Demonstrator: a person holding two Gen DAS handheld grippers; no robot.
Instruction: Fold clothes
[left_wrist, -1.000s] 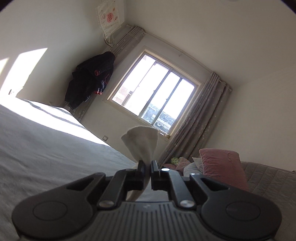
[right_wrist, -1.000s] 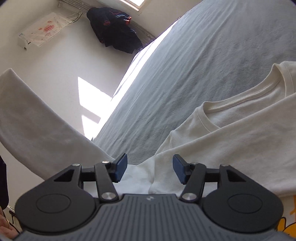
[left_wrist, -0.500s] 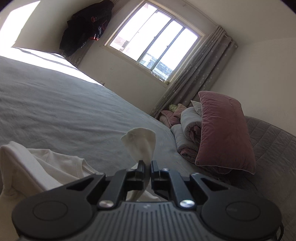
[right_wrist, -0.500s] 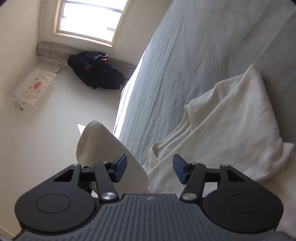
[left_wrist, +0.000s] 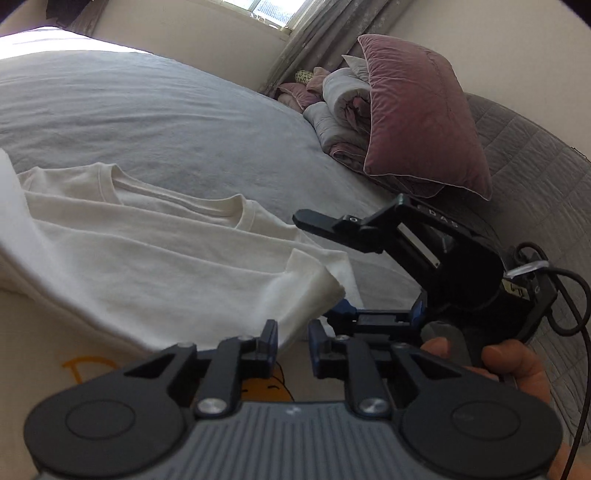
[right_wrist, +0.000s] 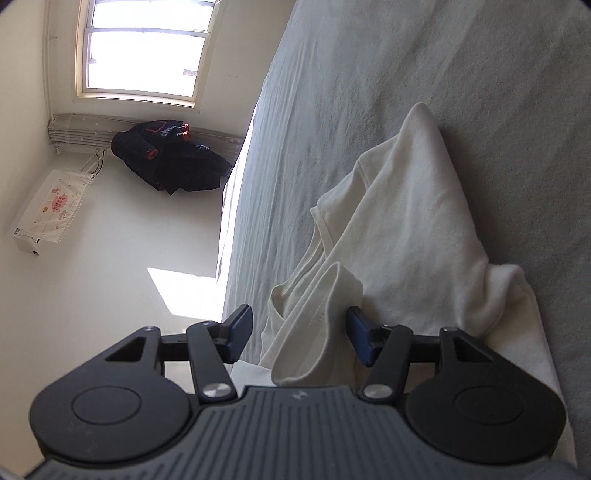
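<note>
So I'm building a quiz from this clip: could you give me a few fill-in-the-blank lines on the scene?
1. The folded T-shirt is ____ in colour.
2. It lies on a ____ bedspread.
3. The pillow leaning at the head of the bed is ____.
4. The dark jacket hangs beside the ____.

Missing words: white; grey; pink; window

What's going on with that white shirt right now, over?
Left gripper opening, letting go of folded sleeve. Right gripper open, cloth loose between. White T-shirt on grey bed. Nothing in the way.
</note>
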